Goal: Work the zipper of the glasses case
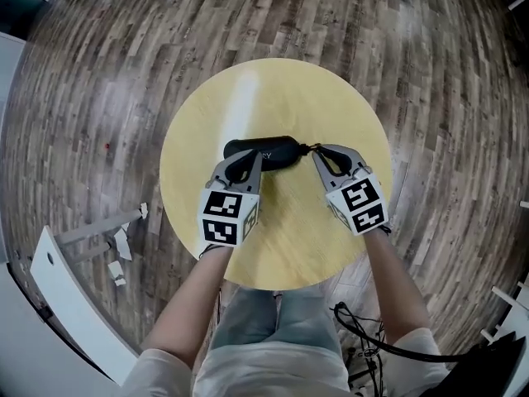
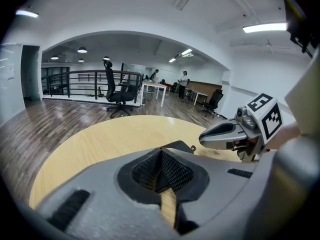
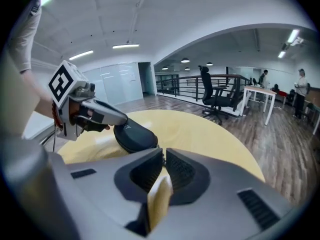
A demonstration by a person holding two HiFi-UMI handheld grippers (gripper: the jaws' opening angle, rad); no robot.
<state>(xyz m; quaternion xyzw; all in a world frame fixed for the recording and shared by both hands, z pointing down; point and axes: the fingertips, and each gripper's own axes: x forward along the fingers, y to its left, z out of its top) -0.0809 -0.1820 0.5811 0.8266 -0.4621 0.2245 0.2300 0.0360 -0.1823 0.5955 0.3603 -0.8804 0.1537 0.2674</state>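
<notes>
The black oval fabric glasses case lies near the middle of the round pale-yellow wooden table. Its long axis runs left to right, with the zipper pull at the right end. The left gripper is clenched on the case's left part and the right gripper is pinched on the pull — both forearms reach in from the near edge, jaws angled inward.

glasses case x1 | table x1 | gripper x2 (left gripper, right gripper)
</notes>
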